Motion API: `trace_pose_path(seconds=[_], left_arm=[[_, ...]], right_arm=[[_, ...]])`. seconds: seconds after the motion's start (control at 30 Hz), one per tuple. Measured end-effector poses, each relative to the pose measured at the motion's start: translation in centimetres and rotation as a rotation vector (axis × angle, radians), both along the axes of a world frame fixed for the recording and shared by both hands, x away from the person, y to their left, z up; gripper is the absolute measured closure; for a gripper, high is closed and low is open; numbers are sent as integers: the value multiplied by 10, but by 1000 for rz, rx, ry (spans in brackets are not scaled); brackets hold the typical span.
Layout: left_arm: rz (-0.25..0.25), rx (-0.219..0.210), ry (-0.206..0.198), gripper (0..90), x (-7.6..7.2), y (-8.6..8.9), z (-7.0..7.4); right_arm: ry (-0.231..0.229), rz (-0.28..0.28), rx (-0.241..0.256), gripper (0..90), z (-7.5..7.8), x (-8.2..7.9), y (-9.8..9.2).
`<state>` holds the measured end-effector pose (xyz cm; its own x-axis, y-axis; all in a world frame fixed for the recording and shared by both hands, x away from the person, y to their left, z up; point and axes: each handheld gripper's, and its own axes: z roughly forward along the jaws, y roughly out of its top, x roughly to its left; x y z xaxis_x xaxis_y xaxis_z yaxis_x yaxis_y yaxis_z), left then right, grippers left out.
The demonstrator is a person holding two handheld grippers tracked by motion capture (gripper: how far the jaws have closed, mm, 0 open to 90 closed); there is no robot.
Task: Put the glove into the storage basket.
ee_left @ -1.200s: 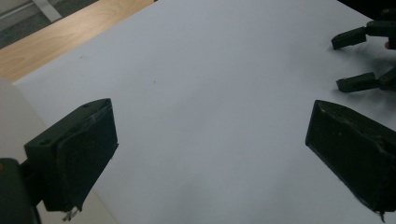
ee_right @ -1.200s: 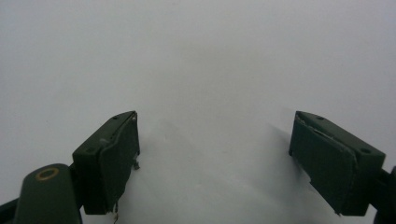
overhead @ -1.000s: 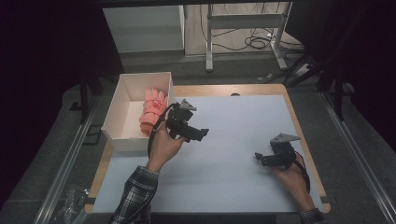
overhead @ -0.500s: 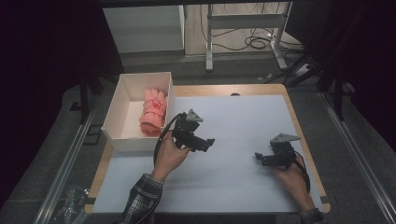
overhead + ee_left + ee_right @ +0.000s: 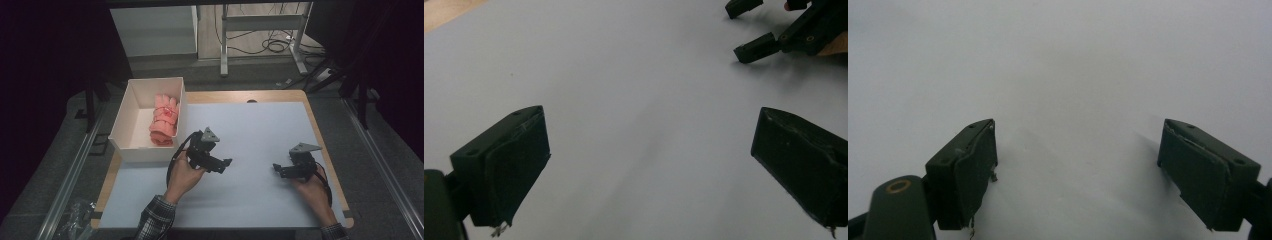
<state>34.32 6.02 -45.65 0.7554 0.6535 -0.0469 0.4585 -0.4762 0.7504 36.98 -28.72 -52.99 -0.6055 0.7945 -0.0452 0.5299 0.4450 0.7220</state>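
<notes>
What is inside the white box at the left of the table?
The white box holds a bundle of pink cloth along its right wall; the rest of its floor looks bare. Whatever lies beneath the bundle is covered.

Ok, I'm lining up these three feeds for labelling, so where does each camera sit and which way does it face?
High view: fixed above the person's side, looking forward and down on the table and white box; both forearms enter from the bottom.
Left gripper view: rides the left gripper, looking along its open jaws across the table surface.
Right gripper view: rides the right gripper, open jaws over bare surface.
Shared: the right gripper appears in the high view and, farther off, in the left gripper view.
</notes>
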Motion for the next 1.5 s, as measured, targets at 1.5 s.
trace_pose_path(seconds=[1.5], left_arm=[[41,15,49,24,-24,38,-66]], right_arm=[[0,0,0,162,0,0,0]])
